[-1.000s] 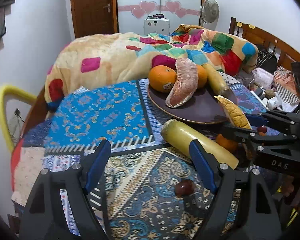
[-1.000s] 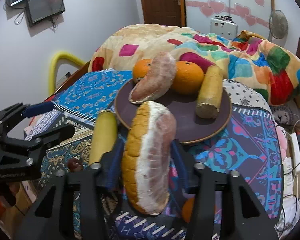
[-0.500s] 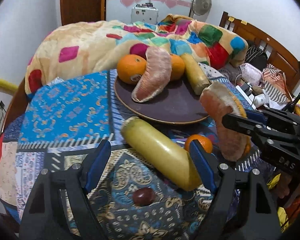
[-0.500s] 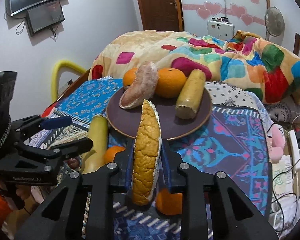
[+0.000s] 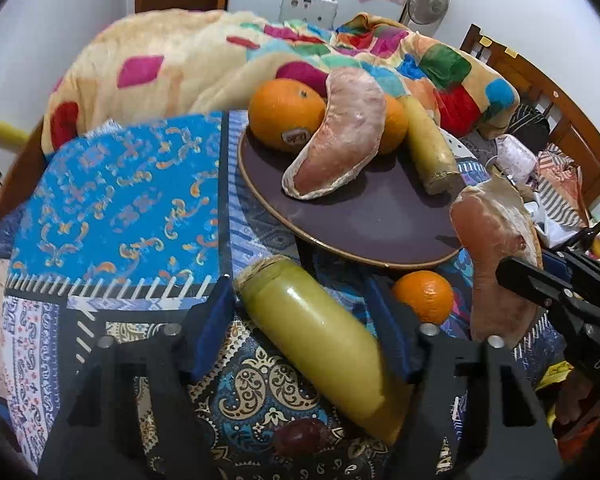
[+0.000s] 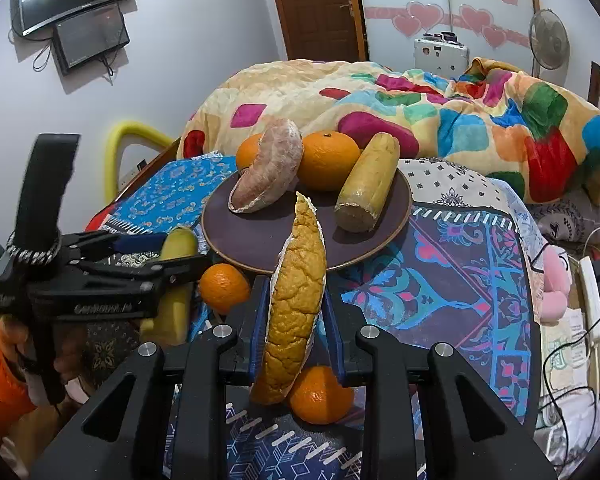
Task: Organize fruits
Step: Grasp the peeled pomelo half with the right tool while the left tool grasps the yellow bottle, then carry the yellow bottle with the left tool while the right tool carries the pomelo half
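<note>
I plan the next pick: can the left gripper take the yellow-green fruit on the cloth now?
Probably yes: the left gripper has open jaws on both sides of the yellow-green fruit, and nothing lies between.

1. The plate [image 6: 396, 216] sits on the cloth-covered counter [image 6: 452, 280], with the heaped blanket [image 6: 420, 112] behind it.
2. On the plate lie two oranges at the back [image 6: 328, 160], a pomelo wedge [image 6: 268, 172] leaning against them on the left, and a banana [image 6: 368, 180] on the right.
3. In front of the plate, off it, lie a second banana [image 5: 316, 340] to the left and a loose orange [image 5: 424, 296] just right of it.
4. The left tool [image 5: 300, 328] straddles that second banana.
5. The right tool [image 6: 296, 312] holds a second wedge [image 6: 296, 300] upright, just before the plate's near rim.
6. Another orange [image 6: 320, 396] lies on the counter under that wedge.
7. A small dark fruit [image 5: 300, 436] lies nearest, beside the second banana.
</note>
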`<control>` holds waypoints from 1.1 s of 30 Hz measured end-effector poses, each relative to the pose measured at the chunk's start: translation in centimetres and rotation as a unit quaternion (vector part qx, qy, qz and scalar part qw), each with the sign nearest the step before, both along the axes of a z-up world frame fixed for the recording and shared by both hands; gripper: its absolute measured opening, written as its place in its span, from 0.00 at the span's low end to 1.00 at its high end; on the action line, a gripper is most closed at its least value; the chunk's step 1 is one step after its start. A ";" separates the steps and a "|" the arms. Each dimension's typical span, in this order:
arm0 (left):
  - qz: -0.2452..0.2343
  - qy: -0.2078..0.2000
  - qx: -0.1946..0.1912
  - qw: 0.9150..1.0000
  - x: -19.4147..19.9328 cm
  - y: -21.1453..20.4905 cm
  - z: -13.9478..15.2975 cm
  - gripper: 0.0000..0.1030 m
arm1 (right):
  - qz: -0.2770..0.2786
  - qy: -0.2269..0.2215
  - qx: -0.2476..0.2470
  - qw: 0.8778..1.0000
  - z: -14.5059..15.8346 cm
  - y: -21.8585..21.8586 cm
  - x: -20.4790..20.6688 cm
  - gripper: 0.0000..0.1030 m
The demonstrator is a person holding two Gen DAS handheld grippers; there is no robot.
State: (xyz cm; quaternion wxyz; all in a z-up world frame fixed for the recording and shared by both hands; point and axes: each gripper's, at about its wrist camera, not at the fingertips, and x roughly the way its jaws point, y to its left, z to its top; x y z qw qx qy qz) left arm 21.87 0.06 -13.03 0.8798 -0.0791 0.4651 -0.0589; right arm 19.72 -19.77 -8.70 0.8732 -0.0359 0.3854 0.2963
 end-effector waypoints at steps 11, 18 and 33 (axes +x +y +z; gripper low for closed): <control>-0.024 -0.002 -0.002 1.000 -0.9 -0.6 0.5 0.41 | 0.000 -0.003 0.013 1.000 0.1 -0.4 -0.2 0.22; -0.040 -0.013 0.007 0.999 -1.5 -2.5 1.2 0.34 | 0.000 -0.004 0.019 1.000 0.3 -0.6 -0.4 0.22; -0.061 -0.113 0.024 0.991 -6.6 -2.8 8.2 0.32 | -0.006 -0.042 0.048 0.998 3.3 -1.2 -1.3 0.21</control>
